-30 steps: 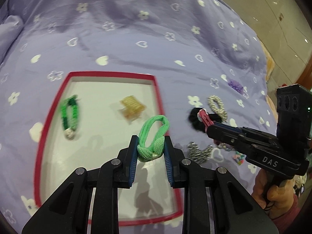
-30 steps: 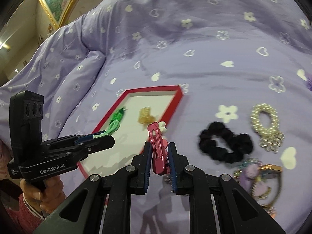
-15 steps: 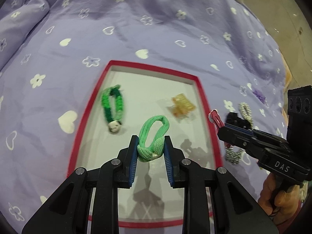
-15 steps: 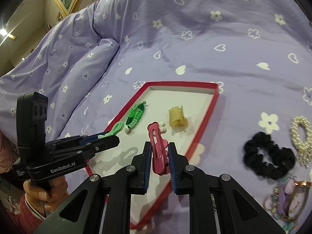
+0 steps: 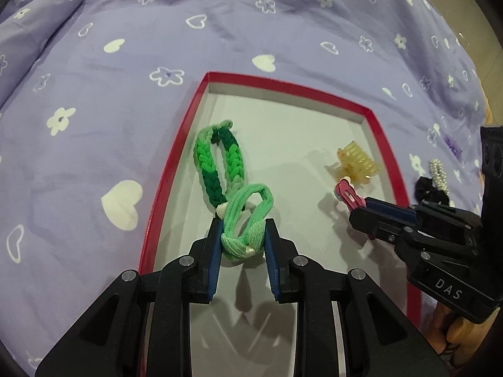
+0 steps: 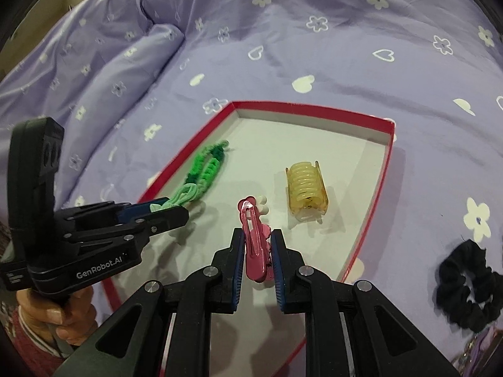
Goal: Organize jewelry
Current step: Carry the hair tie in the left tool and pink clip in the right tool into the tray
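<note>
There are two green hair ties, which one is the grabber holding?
The left gripper holds the plain light green hair tie. The other one, the braided hair tie in light and dark green, lies in the red tray and is not gripped.

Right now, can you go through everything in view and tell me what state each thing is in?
Left claw: shut on the light green fabric hair tie, over the tray.
Right claw: shut on the pink metal snap clip, over the tray.
Red-rimmed white tray: open, on the purple bedspread.
Braided green band: lying flat in tray.
Yellow translucent claw clip: closed, lying in tray.
Black scrunchie: outside tray, on bedspread.
</note>
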`<state>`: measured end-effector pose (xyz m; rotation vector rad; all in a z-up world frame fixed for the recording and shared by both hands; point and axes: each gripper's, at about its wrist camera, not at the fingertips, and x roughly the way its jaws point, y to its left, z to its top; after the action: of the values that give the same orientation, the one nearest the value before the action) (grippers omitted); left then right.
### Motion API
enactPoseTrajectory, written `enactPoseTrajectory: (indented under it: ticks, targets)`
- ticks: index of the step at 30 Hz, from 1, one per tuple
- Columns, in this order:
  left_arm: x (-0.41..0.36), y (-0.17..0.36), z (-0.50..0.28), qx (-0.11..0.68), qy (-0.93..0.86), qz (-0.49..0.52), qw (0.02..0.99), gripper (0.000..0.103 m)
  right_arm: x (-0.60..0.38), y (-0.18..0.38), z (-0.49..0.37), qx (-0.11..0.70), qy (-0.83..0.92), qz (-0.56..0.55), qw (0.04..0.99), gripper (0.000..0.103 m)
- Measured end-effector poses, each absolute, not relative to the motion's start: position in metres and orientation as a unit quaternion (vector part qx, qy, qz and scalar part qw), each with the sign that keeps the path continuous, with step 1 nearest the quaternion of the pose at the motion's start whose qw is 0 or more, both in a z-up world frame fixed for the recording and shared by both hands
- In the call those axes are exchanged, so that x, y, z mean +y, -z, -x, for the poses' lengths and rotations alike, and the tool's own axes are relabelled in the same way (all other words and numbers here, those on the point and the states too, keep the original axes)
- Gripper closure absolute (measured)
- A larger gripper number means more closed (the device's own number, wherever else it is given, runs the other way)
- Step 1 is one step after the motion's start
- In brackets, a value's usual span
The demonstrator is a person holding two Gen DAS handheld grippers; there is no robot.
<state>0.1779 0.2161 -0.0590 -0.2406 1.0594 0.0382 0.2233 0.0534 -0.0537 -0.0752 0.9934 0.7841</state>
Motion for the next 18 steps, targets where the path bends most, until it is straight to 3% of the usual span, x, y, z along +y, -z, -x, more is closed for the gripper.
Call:
enactPoseTrajectory:
  ticks: [18]
  targets:
    - [0.2069, 0.0614, -0.1839, 0.509, -0.032, 0.082, 0.856, 0.067, 0.0613, 0.0553, -0.2215, 0.459, -0.365, 0.067, 0.807, 0.085]
